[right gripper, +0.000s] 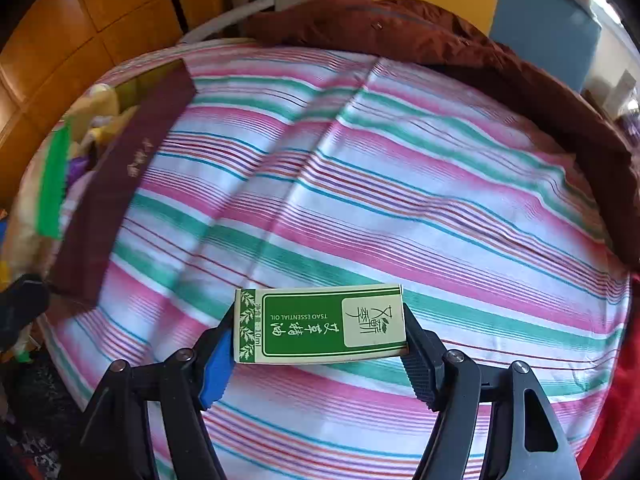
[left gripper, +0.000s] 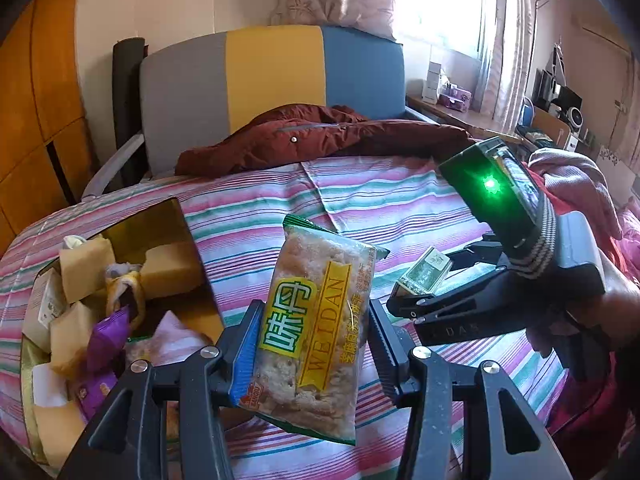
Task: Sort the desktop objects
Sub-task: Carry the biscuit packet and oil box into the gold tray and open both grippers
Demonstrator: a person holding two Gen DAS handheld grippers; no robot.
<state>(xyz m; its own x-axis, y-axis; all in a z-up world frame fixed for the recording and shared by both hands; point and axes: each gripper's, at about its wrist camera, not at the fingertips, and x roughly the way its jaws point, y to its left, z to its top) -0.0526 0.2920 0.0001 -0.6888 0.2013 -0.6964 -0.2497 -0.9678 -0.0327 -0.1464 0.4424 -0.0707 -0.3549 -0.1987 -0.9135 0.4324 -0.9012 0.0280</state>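
Note:
My left gripper (left gripper: 312,344) is shut on a clear and yellow snack packet (left gripper: 320,320) marked WEIDAN, held upright above the striped bedsheet, just right of an open box (left gripper: 188,232) full of small packets. My right gripper (right gripper: 320,344) is shut on a small green and cream essential oil box (right gripper: 320,324), held crosswise above the sheet. In the left wrist view the right gripper (left gripper: 404,300) shows at right with the oil box (left gripper: 424,276) in its jaws. The open box shows at far left in the right wrist view, its maroon wall (right gripper: 120,176) facing me.
A striped sheet (right gripper: 400,184) covers the surface. A brown-red jacket (left gripper: 320,132) lies along the far edge before a grey, yellow and blue chair back (left gripper: 272,76). Pink cloth (left gripper: 576,184) is at right. A wooden cabinet (left gripper: 36,100) stands at left.

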